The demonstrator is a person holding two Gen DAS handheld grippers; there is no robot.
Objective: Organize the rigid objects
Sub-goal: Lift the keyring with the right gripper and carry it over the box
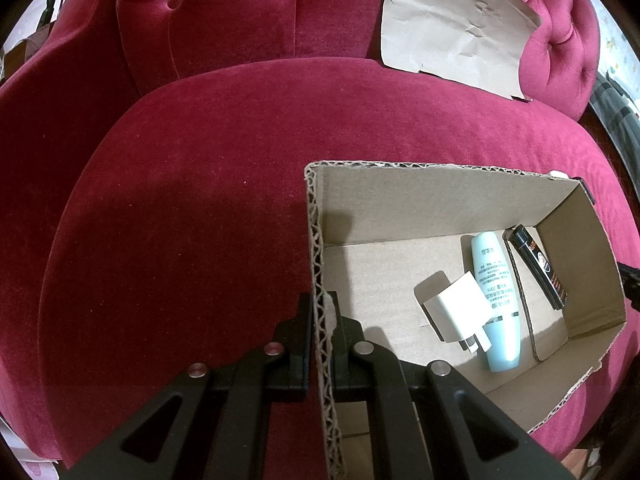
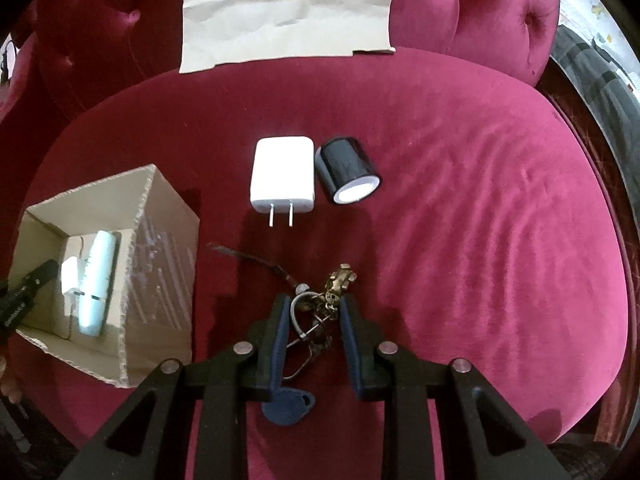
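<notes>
My left gripper (image 1: 323,312) is shut on the left wall of an open cardboard box (image 1: 320,240) on the red sofa seat. Inside lie a white charger (image 1: 456,308), a pale blue tube (image 1: 496,300) and a black tube (image 1: 540,266). In the right wrist view the box (image 2: 160,264) sits at the left. My right gripper (image 2: 312,304) is open, its fingers either side of a bunch of keys (image 2: 320,312) with a brass charm and a blue fob (image 2: 288,406). A white plug charger (image 2: 282,174) and a black tape roll (image 2: 346,170) lie beyond it.
A sheet of brown paper (image 2: 286,8) leans on the tufted sofa back (image 1: 224,20). The sofa armrest (image 2: 480,12) rises at the right. The seat edge drops off at the right, with a dark wooden frame (image 2: 592,152).
</notes>
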